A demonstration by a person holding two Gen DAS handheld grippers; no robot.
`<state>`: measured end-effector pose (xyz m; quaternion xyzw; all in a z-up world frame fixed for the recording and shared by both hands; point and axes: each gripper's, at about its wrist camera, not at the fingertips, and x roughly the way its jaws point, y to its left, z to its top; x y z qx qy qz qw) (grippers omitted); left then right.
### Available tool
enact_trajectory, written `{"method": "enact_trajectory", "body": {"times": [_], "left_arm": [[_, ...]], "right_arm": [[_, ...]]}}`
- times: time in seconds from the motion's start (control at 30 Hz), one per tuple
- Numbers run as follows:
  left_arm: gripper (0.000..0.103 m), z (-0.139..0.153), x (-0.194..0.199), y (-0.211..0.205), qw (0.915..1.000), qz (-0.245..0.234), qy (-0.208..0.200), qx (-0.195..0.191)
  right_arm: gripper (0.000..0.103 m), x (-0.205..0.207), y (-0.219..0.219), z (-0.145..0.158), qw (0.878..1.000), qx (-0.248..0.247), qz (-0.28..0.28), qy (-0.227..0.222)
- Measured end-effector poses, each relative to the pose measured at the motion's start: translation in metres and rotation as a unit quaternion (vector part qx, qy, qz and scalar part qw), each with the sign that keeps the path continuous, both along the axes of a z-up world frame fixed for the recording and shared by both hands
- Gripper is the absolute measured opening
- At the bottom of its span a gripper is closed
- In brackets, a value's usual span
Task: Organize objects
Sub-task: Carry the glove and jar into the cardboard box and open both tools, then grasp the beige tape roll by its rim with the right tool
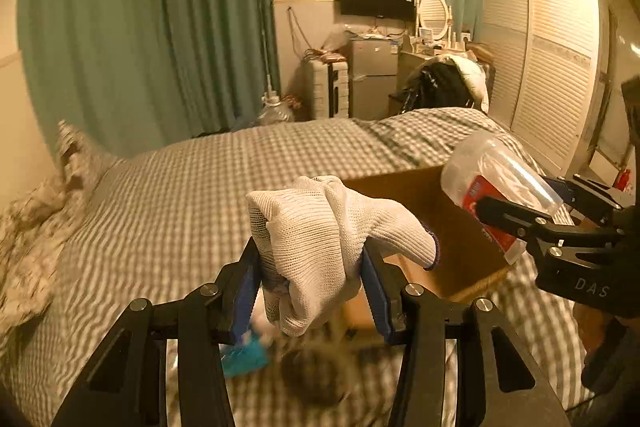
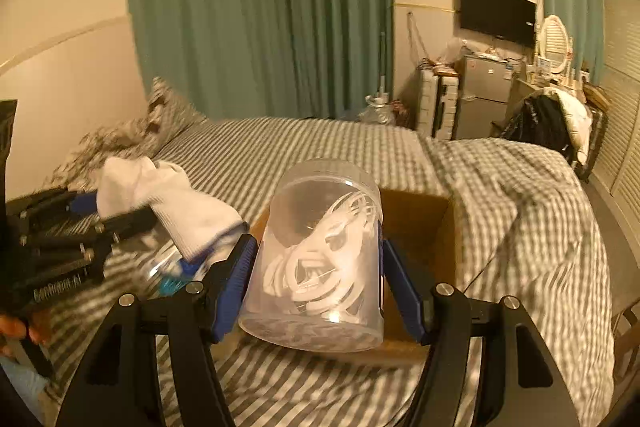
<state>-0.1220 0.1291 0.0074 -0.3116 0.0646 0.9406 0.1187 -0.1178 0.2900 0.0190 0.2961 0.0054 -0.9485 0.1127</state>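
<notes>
Presently mid-task: left tool (image 1: 312, 283) clamps a white glove (image 1: 320, 239), right tool (image 2: 316, 287) grips a clear jar (image 2: 320, 255) of cords — both held above the cardboard box (image 2: 420, 223) on the bed (image 2: 320, 147); neither yet deposited.

White knit glove (image 1: 328, 239) and clear cable-filled jar (image 2: 320, 259) held above cardboard box (image 2: 420, 227).

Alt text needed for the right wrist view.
The right gripper clamps a clear plastic jar of white cables above an open cardboard box on a striped bed; at left, the left gripper holds a white glove.
</notes>
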Motion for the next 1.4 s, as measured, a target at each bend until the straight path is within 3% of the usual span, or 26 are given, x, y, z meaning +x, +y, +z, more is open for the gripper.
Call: {"method": "enact_trajectory", "body": {"times": [0.27,0.37,0.43,0.5,0.7,0.87,1.07,1.27,1.4], "left_arm": [[0.05,-0.03,-0.054,0.052,0.9992,-0.024,-0.03,0.009],[0.062,-0.04,-0.058,0.063,0.9984,-0.037,-0.042,0.009],[0.073,-0.042,-0.056,0.066,0.9981,-0.042,-0.044,0.009],[0.095,-0.039,-0.049,0.064,0.9987,-0.038,-0.033,0.006],[0.1,-0.009,-0.021,0.046,0.9995,-0.03,0.007,-0.011],[0.103,0.016,0.013,0.005,0.9996,-0.004,0.028,-0.008],[0.103,0.02,0.05,-0.054,0.999,0.023,0.032,-0.023],[0.103,-0.014,0.073,-0.1,0.9951,0.082,0.012,-0.054],[0.103,-0.051,0.078,-0.123,0.9909,0.125,-0.009,-0.05]], "right_arm": [[0.064,-0.057,0.051,-0.012,0.999,-0.005,-0.041,-0.019],[0.066,-0.063,0.063,-0.023,0.998,-0.017,-0.053,-0.026],[0.086,-0.061,0.068,-0.025,0.998,-0.027,-0.056,-0.02],[0.091,-0.055,0.073,-0.02,0.997,-0.032,-0.069,-0.005],[0.092,-0.03,0.073,0.006,0.996,-0.039,-0.083,0.015],[0.092,0.008,0.051,0.031,0.997,-0.017,-0.065,0.03],[0.094,0.054,-0.001,0.04,0.999,0.006,-0.018,0.033],[0.095,0.071,-0.06,0.0,0.999,0.029,0.014,0.005],[0.095,0.065,-0.094,-0.051,0.998,0.048,0.02,-0.038]]}}
